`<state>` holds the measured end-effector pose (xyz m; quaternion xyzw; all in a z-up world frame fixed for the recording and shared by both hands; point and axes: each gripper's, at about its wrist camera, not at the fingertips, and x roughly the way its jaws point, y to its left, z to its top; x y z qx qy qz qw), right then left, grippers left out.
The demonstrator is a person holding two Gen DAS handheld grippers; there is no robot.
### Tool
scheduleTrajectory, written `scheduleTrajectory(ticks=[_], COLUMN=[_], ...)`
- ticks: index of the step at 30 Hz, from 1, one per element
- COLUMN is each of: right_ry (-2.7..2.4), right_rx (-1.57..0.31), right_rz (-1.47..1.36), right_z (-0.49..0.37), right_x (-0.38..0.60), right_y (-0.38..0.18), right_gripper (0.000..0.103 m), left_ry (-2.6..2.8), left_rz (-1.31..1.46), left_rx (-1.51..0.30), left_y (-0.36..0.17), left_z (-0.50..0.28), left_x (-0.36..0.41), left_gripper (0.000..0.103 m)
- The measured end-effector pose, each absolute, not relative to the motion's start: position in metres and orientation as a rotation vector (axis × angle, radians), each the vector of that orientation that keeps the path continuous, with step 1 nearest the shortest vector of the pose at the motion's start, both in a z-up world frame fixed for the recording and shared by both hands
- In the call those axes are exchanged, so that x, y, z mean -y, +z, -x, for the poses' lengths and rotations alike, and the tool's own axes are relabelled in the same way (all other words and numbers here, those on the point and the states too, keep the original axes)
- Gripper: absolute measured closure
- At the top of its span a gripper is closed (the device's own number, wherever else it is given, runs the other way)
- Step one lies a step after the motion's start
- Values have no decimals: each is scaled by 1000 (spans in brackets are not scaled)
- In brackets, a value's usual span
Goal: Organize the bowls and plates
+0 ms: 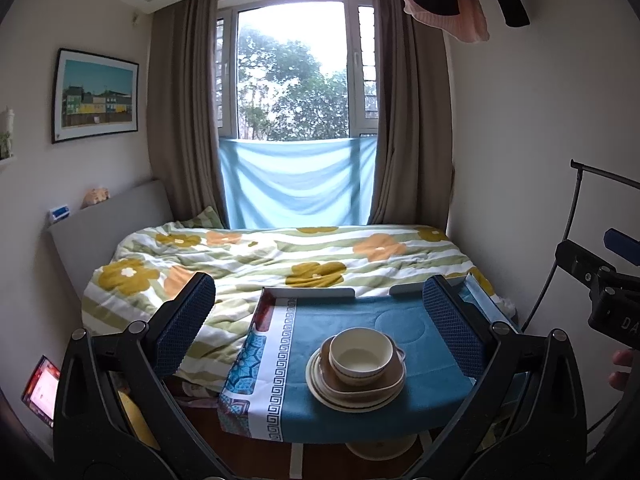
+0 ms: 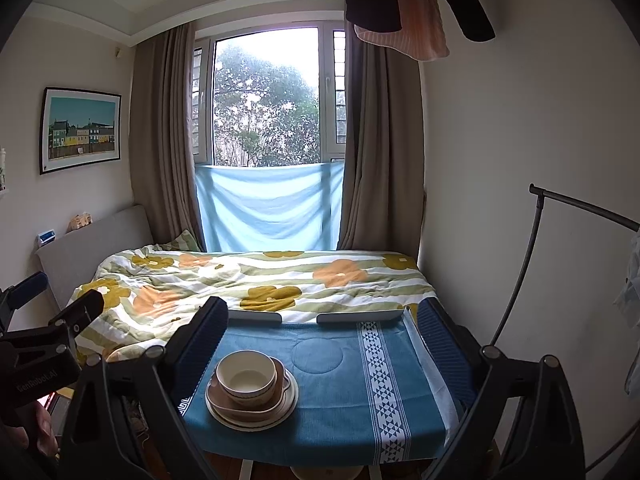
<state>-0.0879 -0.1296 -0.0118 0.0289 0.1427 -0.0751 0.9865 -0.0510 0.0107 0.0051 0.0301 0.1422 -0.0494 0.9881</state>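
1. My left gripper (image 1: 320,316): fingers spread wide, holding nothing, above the table.
2. My right gripper (image 2: 324,340): fingers likewise spread, empty.
3. Cream bowl (image 1: 362,355): nested in a brown handled dish (image 1: 360,380) atop stacked plates (image 1: 352,396), on the blue tablecloth (image 1: 400,320) beside the bed (image 1: 240,256).

L gripper (image 1: 320,320) & R gripper (image 2: 322,336): jaws wide apart, empty, level.

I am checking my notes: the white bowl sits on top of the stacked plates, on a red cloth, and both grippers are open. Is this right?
Not quite. The cloth is blue, as both wrist views show. The bowl does top the plates, and the left gripper and right gripper are open.
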Motion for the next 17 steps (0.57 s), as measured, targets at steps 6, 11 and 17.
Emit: scheduleTrajectory(ticks=[6,11,17], right_ry=[-150,-149,-148], right_rx=[-287,-287,-289], right_rz=[-58,-58,-61], right_z=[88,88,87], right_x=[130,130,130], right_y=[-12,-12,-12], right_gripper=[9,9,9], left_ry=[-85,-57,-66], left_rz=[-62,-63,-66], left_rx=[-282,-272,-262], left_y=[5,4,1], left_z=[51,51,49], left_x=[-10,-11,-11], left_gripper=[0,0,0])
